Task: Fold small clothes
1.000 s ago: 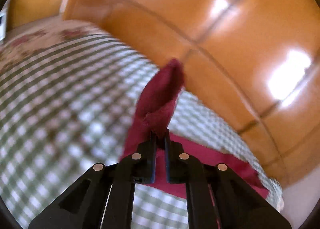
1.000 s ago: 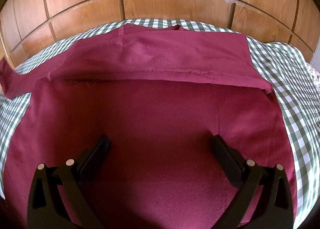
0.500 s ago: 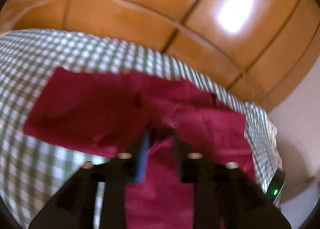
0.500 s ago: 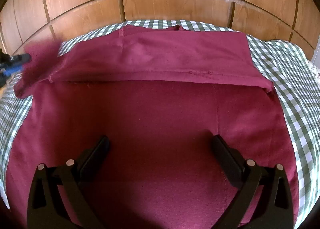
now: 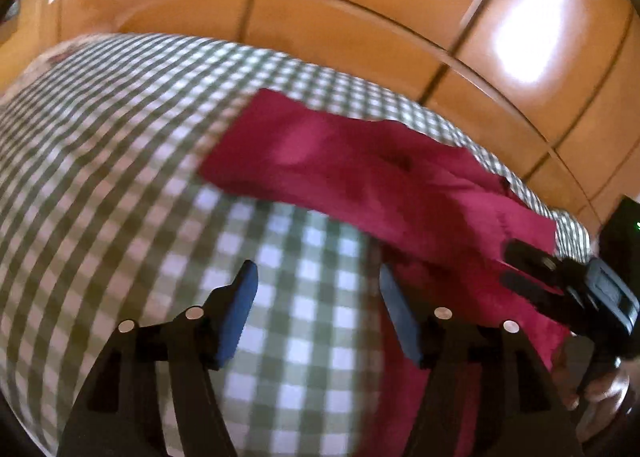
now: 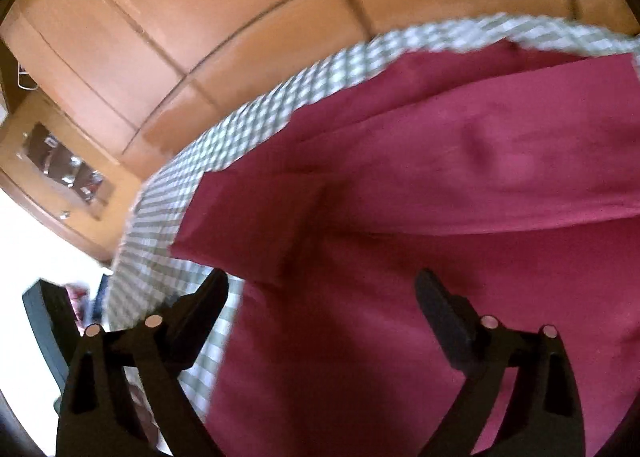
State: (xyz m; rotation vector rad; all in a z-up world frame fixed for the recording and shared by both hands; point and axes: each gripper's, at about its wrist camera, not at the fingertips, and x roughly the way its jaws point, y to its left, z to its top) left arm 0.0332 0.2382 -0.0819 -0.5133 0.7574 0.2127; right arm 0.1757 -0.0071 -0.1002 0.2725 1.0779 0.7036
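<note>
A dark red garment point(image 5: 360, 173) lies on a green and white checked cloth point(image 5: 120, 177), with its top part and a sleeve folded over its body. My left gripper point(image 5: 316, 309) is open and empty, above the checked cloth just left of the garment's edge. My right gripper point(image 6: 320, 297) is open and empty, low over the garment point(image 6: 440, 217) near its left edge. The right gripper also shows in the left wrist view point(image 5: 560, 281), over the garment's right part.
Glossy wooden panels point(image 5: 360, 17) rise behind the checked surface. In the right wrist view the checked cloth point(image 6: 168, 217) ends at an edge on the left, with a wooden cabinet point(image 6: 60, 161) and a dark chair point(image 6: 48, 317) beyond it.
My left gripper has let go of the red sleeve, opened and moved back left off the garment. The sleeve now lies folded over the body. My right gripper has swung left.
</note>
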